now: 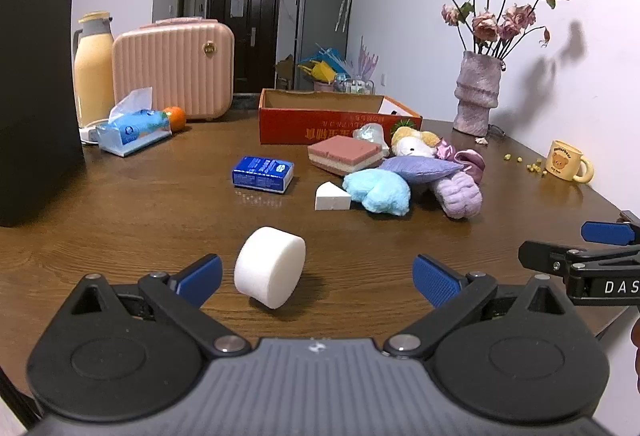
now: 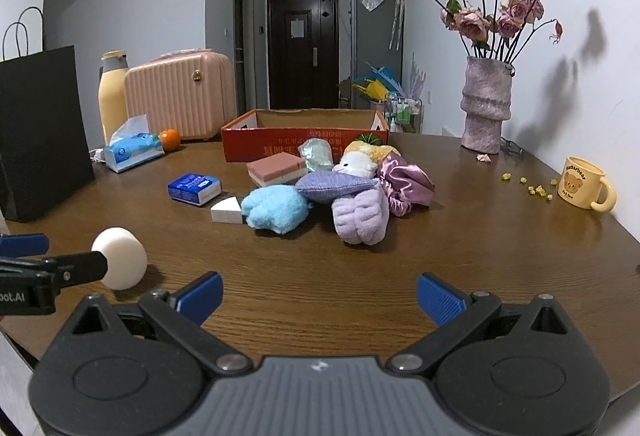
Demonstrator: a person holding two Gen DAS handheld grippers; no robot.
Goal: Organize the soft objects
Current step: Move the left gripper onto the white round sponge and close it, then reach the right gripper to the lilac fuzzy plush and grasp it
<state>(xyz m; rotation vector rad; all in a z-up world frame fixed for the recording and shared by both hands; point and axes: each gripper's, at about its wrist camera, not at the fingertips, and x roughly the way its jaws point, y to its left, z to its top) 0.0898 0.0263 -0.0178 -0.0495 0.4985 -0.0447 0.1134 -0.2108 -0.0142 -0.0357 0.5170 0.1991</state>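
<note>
Left wrist view: the left gripper (image 1: 316, 276) is spread wide, nothing gripped, with the white cylindrical foam sponge (image 1: 270, 266) tilted on the brown wooden table (image 1: 120, 220) between its blue fingers.

Right wrist view: the right gripper (image 2: 319, 295) gapes empty; the sponge (image 2: 120, 258) sits near left, the pile of soft toys and cloths (image 2: 340, 187) farther off.
</note>
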